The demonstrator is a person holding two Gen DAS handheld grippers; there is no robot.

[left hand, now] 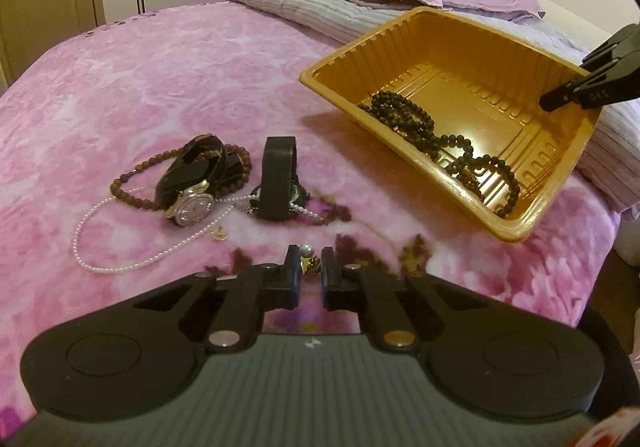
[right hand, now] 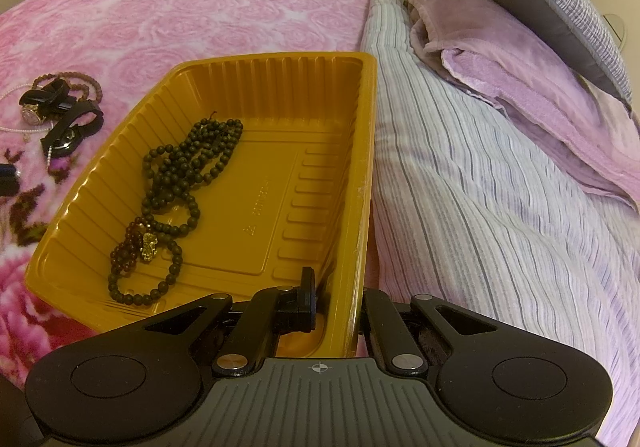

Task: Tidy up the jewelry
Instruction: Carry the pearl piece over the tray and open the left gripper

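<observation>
A small gold earring with a pearl [left hand: 307, 256] sits between the fingertips of the left gripper [left hand: 310, 261], low over the pink blanket [left hand: 160, 79]; the jaws are drawn in to a narrow gap around it, but whether the pads actually press on it cannot be told. Just beyond the fingertips lies the rest of the loose jewelry: a black watch [left hand: 278, 183] standing on edge, a silver-faced watch [left hand: 192, 203] with a black strap to its left, a brown bead bracelet [left hand: 132, 183] under that, and a pearl necklace [left hand: 120, 247] looping out across the blanket. To the right, well apart from the pile, the yellow plastic tray [right hand: 360, 151] rests tilted against a striped pillow [right hand: 480, 187], with dark bead strings [right hand: 188, 167] heaped inside. The right gripper [right hand: 340, 287] is clamped on the tray's near side wall, one finger inside and one outside.
</observation>
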